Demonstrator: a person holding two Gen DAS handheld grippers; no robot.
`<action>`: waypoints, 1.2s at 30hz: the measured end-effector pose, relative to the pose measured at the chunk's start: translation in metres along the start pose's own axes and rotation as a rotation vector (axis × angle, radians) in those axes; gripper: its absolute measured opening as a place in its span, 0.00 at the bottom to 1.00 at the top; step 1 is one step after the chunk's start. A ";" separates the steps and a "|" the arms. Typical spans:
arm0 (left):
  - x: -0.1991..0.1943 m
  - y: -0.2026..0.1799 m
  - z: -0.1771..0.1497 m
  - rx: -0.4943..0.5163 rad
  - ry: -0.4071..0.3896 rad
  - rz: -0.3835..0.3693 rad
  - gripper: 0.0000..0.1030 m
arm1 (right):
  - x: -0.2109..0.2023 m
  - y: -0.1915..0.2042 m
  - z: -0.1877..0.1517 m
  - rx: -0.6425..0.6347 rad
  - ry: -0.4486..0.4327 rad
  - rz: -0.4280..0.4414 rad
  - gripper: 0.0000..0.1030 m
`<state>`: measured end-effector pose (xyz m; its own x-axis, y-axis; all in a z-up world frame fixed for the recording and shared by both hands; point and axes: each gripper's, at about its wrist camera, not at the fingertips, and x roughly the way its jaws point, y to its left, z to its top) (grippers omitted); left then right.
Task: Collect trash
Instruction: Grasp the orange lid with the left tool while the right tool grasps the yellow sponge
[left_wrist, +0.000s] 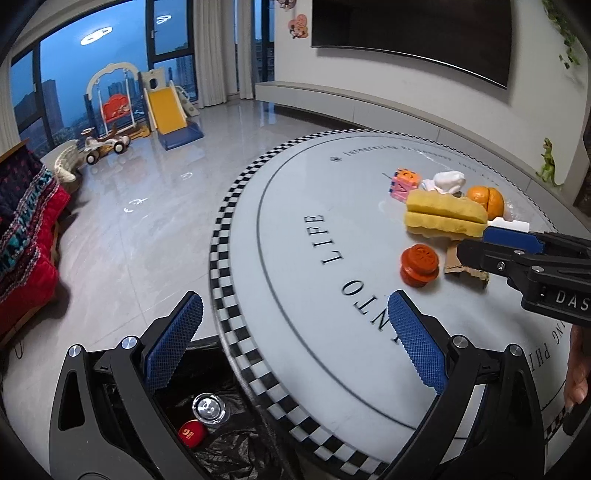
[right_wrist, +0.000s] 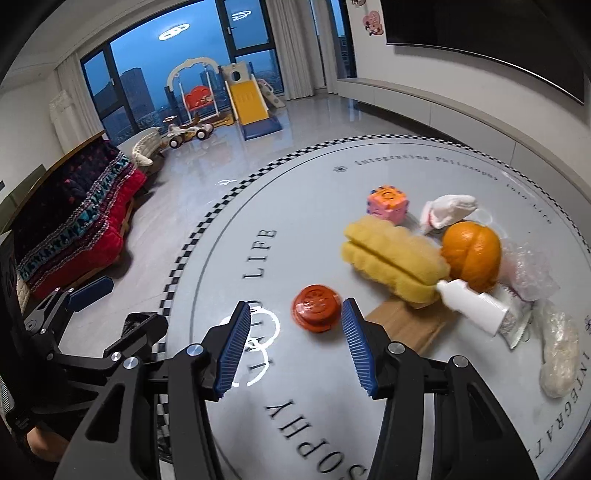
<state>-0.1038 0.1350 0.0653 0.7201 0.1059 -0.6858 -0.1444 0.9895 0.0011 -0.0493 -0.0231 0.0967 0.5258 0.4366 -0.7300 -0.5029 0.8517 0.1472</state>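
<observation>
Two grippers are mine here, and both stand with jaws apart and nothing between the pads: the left gripper (left_wrist: 295, 332) spread wide over the table's near-left edge, the right gripper (right_wrist: 291, 347) about half spread above the table (right_wrist: 314, 192), its body marked "DAS" where the left view cuts the word off.

The round table top carries writing I can read: "INTO LIFE" and "Integrating Philosophy" along the ring, "SOPHY" by the near edge, inside a black-and-white checkered border.

The trash sits in one cluster toward the far right of the table. I count one red cap (right_wrist: 317, 308) nearest my right pads, one yellow sponge (right_wrist: 395, 264), one orange (right_wrist: 471, 254), one white tube (right_wrist: 471, 301) lying against the sponge, one cardboard piece (right_wrist: 410, 323) under them, one pink cube (right_wrist: 388, 203), one white crumpled wad (right_wrist: 448, 212), and clear plastic wraps (right_wrist: 532, 275) at the right edge.

Below the table's near-left edge one black trash bag (left_wrist: 236, 446) lies open, holding one red can (left_wrist: 192, 432) and one clear bottle (left_wrist: 208, 408).
</observation>
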 end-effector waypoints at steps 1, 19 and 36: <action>0.004 -0.008 0.004 0.011 0.001 -0.012 0.94 | 0.001 -0.010 0.004 -0.002 0.002 -0.020 0.52; 0.067 -0.079 0.026 0.119 0.080 -0.140 0.94 | 0.076 -0.052 0.049 -0.173 0.174 -0.226 0.58; 0.088 -0.106 0.020 0.146 0.113 -0.169 0.48 | 0.049 -0.063 0.047 -0.062 0.101 -0.153 0.33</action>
<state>-0.0116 0.0413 0.0198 0.6442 -0.0661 -0.7620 0.0774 0.9968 -0.0211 0.0405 -0.0416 0.0827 0.5296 0.2699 -0.8042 -0.4656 0.8849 -0.0096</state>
